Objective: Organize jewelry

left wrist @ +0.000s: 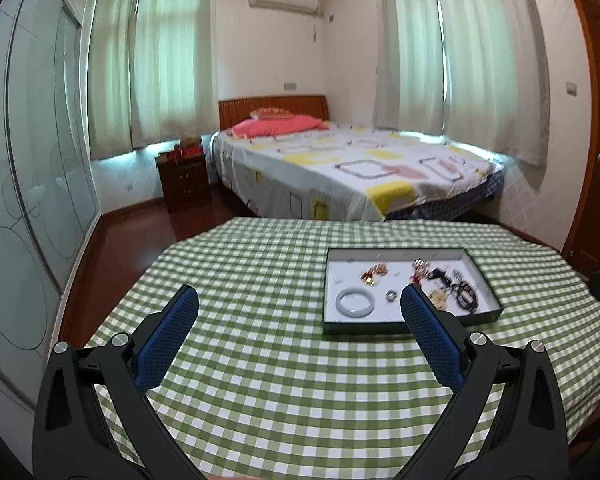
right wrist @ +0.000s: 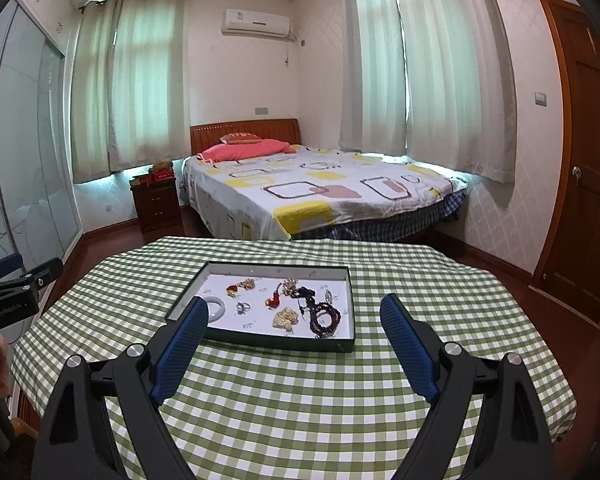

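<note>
Both tongs were held above the near part of the tabletop, pointing forward toward the bed — neither touched anything. Left tongs had their fingers spread wide, nothing between them. Right tongs were the same: fingers well apart, nothing held.

The tray — shallow, dark rim, white floor — sat on the green checked cloth just ahead of the right tongs, with its near left corner behind the right tongs' left fingertip. From the left tongs it lay ahead and to the right, its near edge partly behind their right fingertip.

All jewelry was inside the tray:
- pale bangle, lying flat, near-left part of the tray — half hidden behind the right tongs' left finger in the right wrist view
- small silver ring, just right of the bangle
- red-and-gold piece, far-left part
- red pendant, about mid-tray
- gold-coloured chain heap, near edge, mid-right
- dark bead bracelet, coiled, near-right corner, touching the gold heap's side
- more dark and metallic pieces in the far-right part, too tangled to tell apart

The left tongs' body showed at the far left edge of the right wrist view.
</note>
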A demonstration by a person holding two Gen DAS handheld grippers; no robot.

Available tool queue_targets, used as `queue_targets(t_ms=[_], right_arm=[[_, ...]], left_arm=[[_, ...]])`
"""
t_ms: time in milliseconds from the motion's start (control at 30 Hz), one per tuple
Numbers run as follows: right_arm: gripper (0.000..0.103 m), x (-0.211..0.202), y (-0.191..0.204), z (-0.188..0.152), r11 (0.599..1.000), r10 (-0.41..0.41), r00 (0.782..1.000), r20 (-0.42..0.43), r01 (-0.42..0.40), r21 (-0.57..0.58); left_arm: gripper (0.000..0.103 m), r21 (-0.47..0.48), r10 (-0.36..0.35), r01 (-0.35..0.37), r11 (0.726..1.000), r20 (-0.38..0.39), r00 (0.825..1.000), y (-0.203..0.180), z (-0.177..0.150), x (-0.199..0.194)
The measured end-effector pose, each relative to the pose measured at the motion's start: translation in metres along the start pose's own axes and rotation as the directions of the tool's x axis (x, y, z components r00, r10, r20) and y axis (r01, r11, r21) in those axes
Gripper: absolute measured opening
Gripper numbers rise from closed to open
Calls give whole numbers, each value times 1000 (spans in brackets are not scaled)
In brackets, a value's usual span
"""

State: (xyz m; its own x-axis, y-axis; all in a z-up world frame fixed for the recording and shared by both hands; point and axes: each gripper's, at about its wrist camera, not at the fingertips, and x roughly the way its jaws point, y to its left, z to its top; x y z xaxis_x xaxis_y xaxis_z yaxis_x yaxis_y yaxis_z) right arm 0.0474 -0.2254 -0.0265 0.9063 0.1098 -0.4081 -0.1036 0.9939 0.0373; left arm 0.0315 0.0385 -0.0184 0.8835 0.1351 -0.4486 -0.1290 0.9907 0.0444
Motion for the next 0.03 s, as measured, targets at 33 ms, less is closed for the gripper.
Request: queue_targets(t_ms=[33], right_arm=[[85,3,-2,-1,1000,-3,1000,-4,3,3]], left_arm=[[99,-7,3,-3,1000,-17,1000,2,-2,8]])
